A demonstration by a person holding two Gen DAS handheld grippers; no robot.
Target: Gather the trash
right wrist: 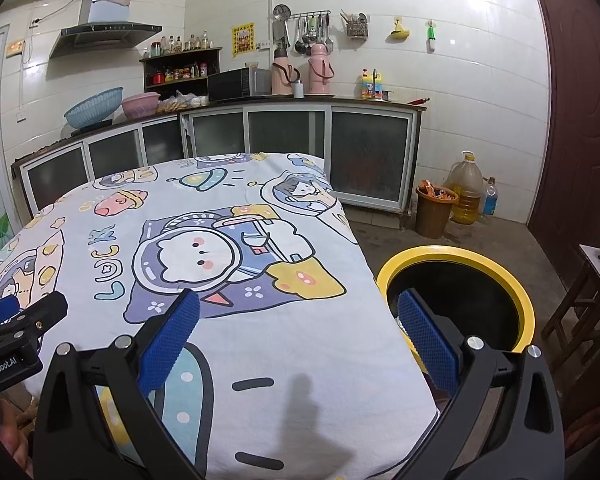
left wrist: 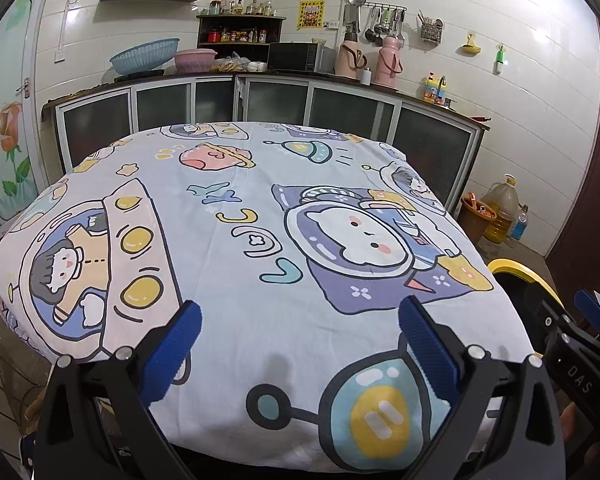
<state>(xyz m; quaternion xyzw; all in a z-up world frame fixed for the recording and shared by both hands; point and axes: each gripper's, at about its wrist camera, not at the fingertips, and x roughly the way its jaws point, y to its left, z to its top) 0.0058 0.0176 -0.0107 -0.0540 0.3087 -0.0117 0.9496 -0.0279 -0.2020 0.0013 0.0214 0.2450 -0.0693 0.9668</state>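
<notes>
A table under a cartoon-print cloth fills both views, and I see no loose trash on it. My left gripper is open over the cloth's near edge, with nothing between its blue pads. My right gripper is also open and holds nothing; it spans the table's right edge and a yellow-rimmed black bin on the floor. That bin shows at the right in the left wrist view. Each gripper appears in the other's view: the right gripper and the left gripper.
A brown bucket holding orange wrappers stands on the floor by the cabinets, next to an oil jug and a bottle. A wooden stool is at the right. Kitchen counters run behind the table.
</notes>
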